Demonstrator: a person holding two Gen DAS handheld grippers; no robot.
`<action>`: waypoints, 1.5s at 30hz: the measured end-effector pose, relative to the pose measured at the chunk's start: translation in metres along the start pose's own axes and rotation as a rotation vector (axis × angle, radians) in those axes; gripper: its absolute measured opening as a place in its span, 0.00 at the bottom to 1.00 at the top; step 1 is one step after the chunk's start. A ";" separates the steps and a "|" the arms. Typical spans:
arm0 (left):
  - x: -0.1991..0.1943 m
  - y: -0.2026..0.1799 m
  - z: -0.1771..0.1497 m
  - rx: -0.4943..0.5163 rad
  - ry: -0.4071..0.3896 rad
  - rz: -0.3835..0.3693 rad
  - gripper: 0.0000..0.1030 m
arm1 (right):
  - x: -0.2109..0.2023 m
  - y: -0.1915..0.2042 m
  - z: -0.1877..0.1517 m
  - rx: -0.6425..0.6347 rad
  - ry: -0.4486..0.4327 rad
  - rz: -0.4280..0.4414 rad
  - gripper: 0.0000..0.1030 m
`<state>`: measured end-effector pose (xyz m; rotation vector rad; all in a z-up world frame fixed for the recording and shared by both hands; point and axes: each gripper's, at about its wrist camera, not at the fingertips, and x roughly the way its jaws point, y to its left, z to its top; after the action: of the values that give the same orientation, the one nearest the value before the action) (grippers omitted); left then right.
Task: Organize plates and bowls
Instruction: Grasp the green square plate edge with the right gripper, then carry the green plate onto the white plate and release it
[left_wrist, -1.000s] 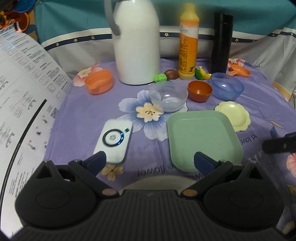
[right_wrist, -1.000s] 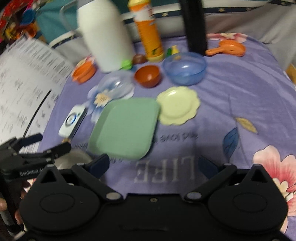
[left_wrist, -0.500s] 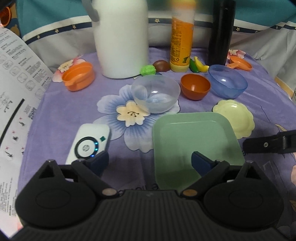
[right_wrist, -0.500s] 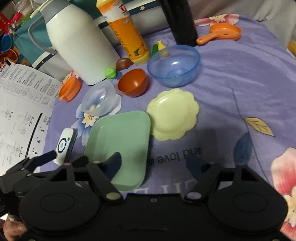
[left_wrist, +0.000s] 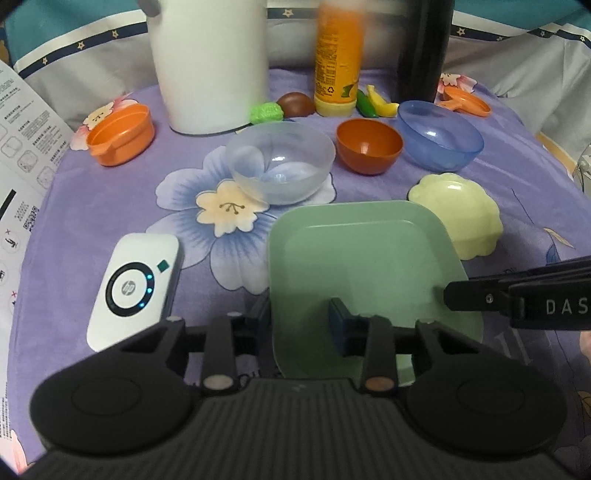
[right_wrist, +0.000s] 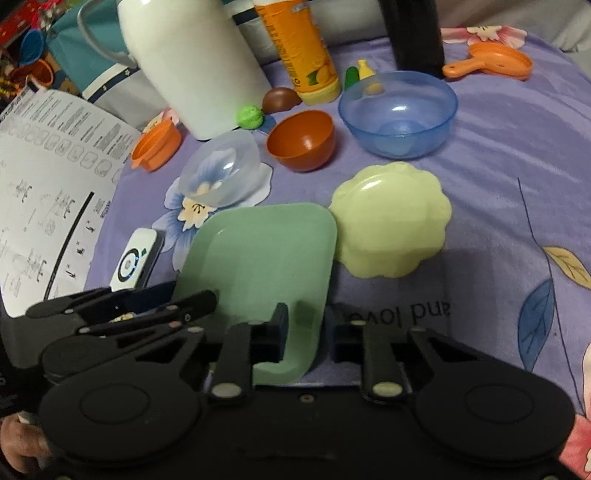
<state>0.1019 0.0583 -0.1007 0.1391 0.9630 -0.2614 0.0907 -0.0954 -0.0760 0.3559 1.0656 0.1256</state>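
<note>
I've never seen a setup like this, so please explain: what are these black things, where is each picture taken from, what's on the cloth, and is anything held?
A person holds a two-fingered grabbing tool in each hand, and a wide-angle camera on each looks along its fingers. One picture comes from the left gripper, the other from the right gripper. On the purple flowered cloth lie a green square plate, a yellow scalloped plate, a clear bowl, a brown-orange bowl and a blue bowl. A white jug and an orange bottle stand behind. Both grippers' fingers are closing, each with one side edge of that plate between them. Nothing looks firmly gripped yet.
</note>
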 end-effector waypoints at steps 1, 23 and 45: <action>0.000 0.001 0.000 -0.001 0.001 -0.004 0.33 | 0.000 0.000 0.000 -0.009 -0.002 -0.008 0.14; 0.002 -0.008 0.005 0.018 -0.009 0.040 0.36 | 0.012 0.007 0.000 -0.051 -0.013 -0.057 0.18; -0.099 0.005 -0.026 -0.011 -0.050 0.056 0.35 | -0.061 0.058 -0.030 -0.118 -0.020 -0.053 0.18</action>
<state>0.0293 0.0849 -0.0339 0.1483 0.9097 -0.2069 0.0396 -0.0508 -0.0183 0.2222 1.0425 0.1370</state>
